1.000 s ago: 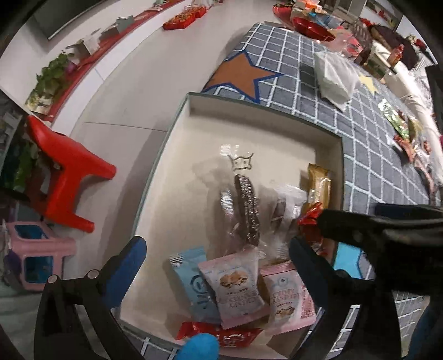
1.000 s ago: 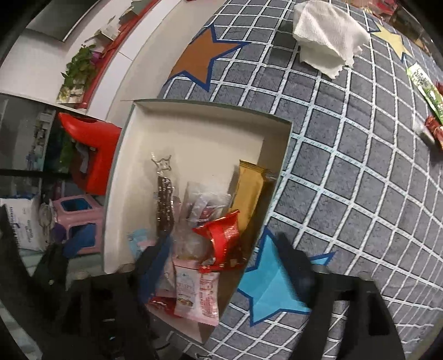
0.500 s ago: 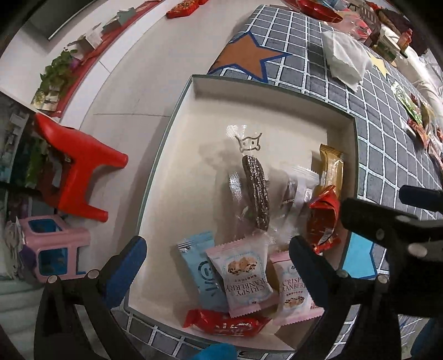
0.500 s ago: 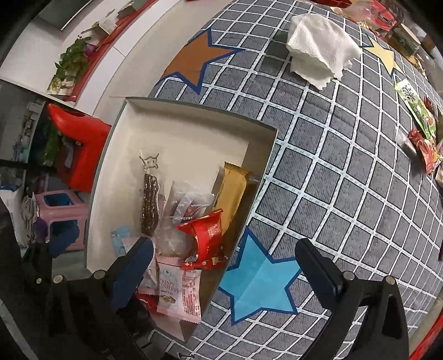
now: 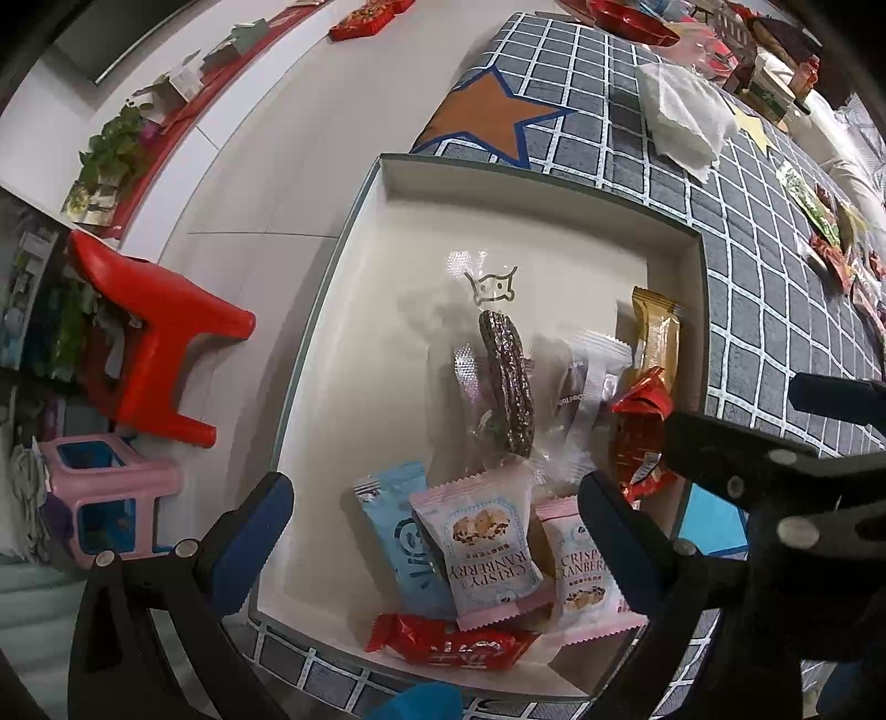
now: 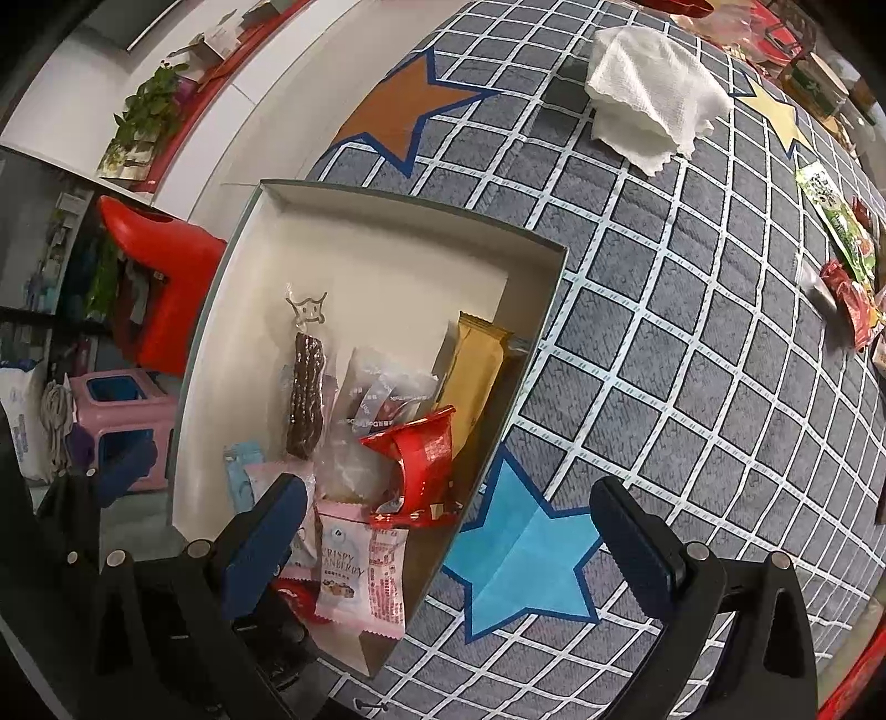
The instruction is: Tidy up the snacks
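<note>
A shallow cream box (image 5: 531, 171) (image 6: 387, 205) sits on a grey checked mat and holds several snack packets: a chocolate stick in clear wrap (image 5: 506, 382), a gold bar (image 5: 656, 332) (image 6: 476, 365), a red packet (image 5: 642, 426) (image 6: 421, 459), pink cranberry packets (image 5: 482, 548) (image 6: 354, 576), a blue packet (image 5: 404, 537) and a red bar (image 5: 454, 645). My left gripper (image 5: 437, 520) is open and empty above the box's near end. My right gripper (image 6: 448, 526) is open and empty above the box's right wall. More loose snacks (image 6: 841, 260) lie at the mat's far right.
A folded white paper towel (image 6: 653, 94) (image 5: 686, 116) lies on the mat beyond the box. A red stool (image 5: 155, 343) and a pink stool (image 5: 105, 498) stand on the floor to the left. Dishes and boxes crowd the far end of the mat (image 5: 631, 22).
Both grippers have drawn back and up from the box, so more of it and of the mat shows. The red packet lies in the box by the gold bar, clear of the right gripper.
</note>
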A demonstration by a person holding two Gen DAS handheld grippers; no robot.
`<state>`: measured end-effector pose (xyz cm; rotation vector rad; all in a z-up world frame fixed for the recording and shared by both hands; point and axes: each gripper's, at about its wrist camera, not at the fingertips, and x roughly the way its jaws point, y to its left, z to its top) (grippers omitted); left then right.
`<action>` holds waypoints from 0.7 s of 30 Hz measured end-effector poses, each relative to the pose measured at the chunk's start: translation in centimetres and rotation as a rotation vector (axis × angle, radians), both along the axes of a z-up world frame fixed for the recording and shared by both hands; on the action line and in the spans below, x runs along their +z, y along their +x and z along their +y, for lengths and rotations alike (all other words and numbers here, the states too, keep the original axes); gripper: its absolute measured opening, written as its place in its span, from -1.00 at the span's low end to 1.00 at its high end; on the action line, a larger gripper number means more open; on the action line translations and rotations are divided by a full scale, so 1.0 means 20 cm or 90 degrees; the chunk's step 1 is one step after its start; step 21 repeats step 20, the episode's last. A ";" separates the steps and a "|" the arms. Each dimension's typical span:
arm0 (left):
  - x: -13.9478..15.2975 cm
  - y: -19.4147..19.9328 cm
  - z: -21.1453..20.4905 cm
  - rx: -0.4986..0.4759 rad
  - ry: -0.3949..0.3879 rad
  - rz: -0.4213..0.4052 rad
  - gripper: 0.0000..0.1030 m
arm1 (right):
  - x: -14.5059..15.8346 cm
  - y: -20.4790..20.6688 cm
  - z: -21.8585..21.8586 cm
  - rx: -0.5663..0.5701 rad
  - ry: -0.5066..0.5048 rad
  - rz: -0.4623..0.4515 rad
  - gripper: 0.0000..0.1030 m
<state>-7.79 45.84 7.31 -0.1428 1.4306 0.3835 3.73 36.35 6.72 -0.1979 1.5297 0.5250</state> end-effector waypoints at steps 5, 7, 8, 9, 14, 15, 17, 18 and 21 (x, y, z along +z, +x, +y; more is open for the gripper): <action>0.00 0.00 0.00 -0.002 -0.001 0.000 0.99 | 0.00 0.00 0.01 0.002 0.001 0.002 1.00; 0.01 -0.01 -0.01 -0.004 0.000 -0.001 0.99 | 0.00 0.00 0.01 0.003 0.001 0.002 1.00; 0.01 -0.01 -0.01 -0.005 0.000 -0.001 0.99 | 0.00 0.00 0.01 0.003 0.001 0.002 1.00; 0.01 -0.01 -0.01 -0.004 0.000 -0.002 0.99 | 0.00 0.00 0.01 0.003 0.001 0.003 1.00; 0.01 -0.01 0.00 0.003 -0.007 -0.001 0.99 | 0.00 0.00 0.01 0.002 0.001 0.004 1.00; 0.01 -0.02 0.00 0.006 -0.007 -0.001 0.99 | 0.00 0.00 0.01 0.002 0.002 0.004 1.00; 0.01 -0.02 0.01 0.009 -0.009 -0.007 0.99 | 0.00 -0.01 0.01 0.002 0.002 0.004 1.00; 0.02 -0.03 0.01 0.008 -0.009 -0.014 0.99 | 0.00 -0.01 0.01 0.002 0.002 0.005 1.00; 0.03 -0.03 0.01 0.006 -0.012 -0.025 0.99 | 0.00 -0.01 0.01 0.003 0.002 0.005 1.00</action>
